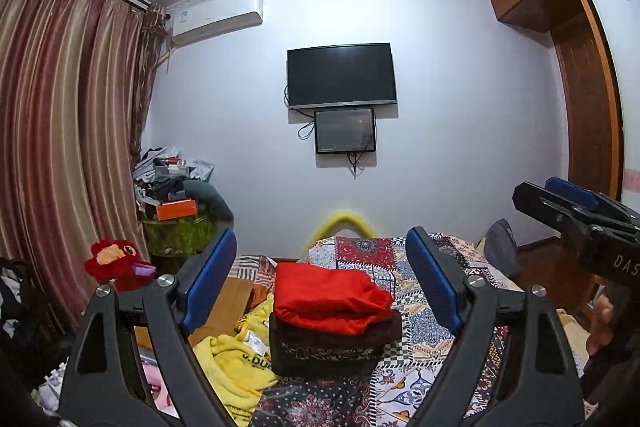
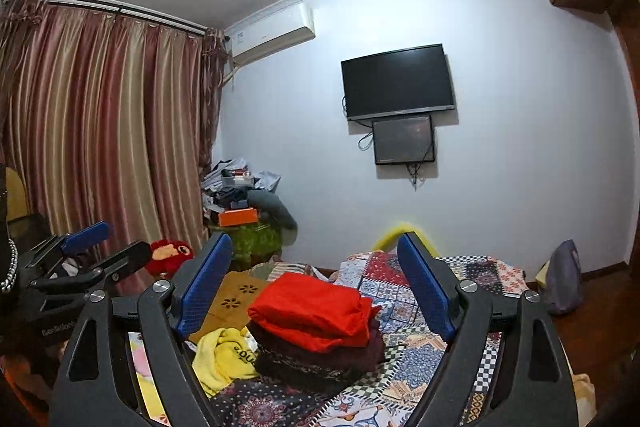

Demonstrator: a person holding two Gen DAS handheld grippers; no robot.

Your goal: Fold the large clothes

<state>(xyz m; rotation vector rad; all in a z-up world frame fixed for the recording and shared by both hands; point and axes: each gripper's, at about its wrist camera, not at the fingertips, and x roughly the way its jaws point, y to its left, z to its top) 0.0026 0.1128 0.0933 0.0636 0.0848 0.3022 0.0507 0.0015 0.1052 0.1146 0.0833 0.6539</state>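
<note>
Stack of folded clothes [image 1: 332, 323] sits finished on the patterned bedspread [image 1: 420, 331]; a yellow garment [image 1: 236, 359] beside it lies unfolded. Left gripper [image 1: 320, 287] and right gripper [image 2: 316, 287] hang open, empty

1. I face a pale wall [image 1: 460, 75] with a dark television [image 1: 341, 75] mounted on it and a smaller screen [image 1: 345, 131] just beneath.
2. Striped reddish curtains [image 1: 68, 131] cover the left side, an air conditioner [image 1: 216, 17] beside them.
3. A wooden wardrobe [image 1: 576, 67] stands right.
4. The bed [image 1: 424, 359] carries a patchwork cover.
5. Clutter is piled in the corner [image 1: 176, 187].
</note>
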